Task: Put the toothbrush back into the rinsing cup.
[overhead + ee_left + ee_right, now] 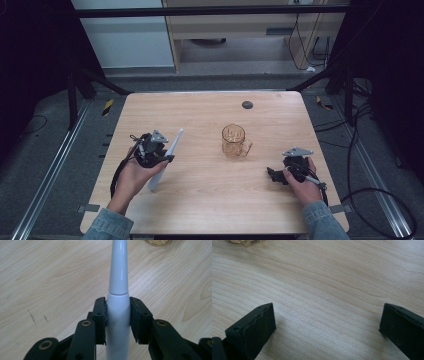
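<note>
Left gripper (161, 159): it sat over the counter's left half, and there it was, jaws pinching the white toothbrush on both sides of its thick body.
White toothbrush (167, 159): an electric-style handle, clamped at the left of the counter; in the left gripper view (118, 302) it ran straight up the middle between the jaws.
Long axis: it lay along a diagonal in the high view, thick end toward the person's near-left, slim neck reaching away and to the right.
Pointing: the narrow end aimed toward the far side of the counter, roughly in the direction of the mug; the tip itself was too small to read.
Amber glass mug (234, 141): it stood upright near the counter's middle, handle turned to the near-right, well apart from both grippers.
Right gripper (274, 175): low at the near-right, jaws spread wide with bare wood between them in its own view (325, 325).
Counter (210, 200): pale wood, a small dark round disc (247, 105) near the far edge.
In the way: open wood lay between the toothbrush's neck and the mug.
</note>
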`<state>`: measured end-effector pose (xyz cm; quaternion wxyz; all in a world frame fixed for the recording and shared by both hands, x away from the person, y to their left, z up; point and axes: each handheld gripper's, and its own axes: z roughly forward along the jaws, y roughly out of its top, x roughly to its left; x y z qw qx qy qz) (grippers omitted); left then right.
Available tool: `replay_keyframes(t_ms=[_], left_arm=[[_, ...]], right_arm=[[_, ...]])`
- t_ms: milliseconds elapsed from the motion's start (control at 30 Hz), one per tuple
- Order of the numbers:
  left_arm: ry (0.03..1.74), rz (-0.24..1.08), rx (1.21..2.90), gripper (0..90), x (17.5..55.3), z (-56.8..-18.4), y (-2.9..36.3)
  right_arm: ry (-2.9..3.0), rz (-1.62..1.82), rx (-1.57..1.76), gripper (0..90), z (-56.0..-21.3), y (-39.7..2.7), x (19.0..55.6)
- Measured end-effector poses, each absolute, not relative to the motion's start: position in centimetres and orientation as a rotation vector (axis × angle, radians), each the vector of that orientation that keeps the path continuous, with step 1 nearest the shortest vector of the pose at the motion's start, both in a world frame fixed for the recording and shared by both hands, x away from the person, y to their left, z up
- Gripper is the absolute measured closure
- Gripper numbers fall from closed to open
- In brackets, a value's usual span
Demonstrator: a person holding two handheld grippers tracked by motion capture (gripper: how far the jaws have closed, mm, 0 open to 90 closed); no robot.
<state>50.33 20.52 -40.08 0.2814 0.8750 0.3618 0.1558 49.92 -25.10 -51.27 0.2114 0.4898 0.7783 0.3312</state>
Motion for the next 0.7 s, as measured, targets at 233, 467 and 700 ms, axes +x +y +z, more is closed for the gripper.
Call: replay_keyframes(t_ms=[233, 467, 700], left_arm=[[0.965, 0.431, 2.317, 67.6, 50.7, -39.2, 20.4], [0.953, 0.431, 2.290, 67.6, 51.4, -38.4, 19.9], [0.941, 0.432, 2.236, 67.6, 51.9, -37.5, 19.4]], right_arm=[[2.162, 0.920, 1.361, 0.4, -51.3, -25.1, 49.9], [2.162, 0.920, 1.361, 0.4, -51.3, -25.1, 49.9], [2.162, 0.920, 1.361, 0.4, -51.3, -25.1, 49.9]])
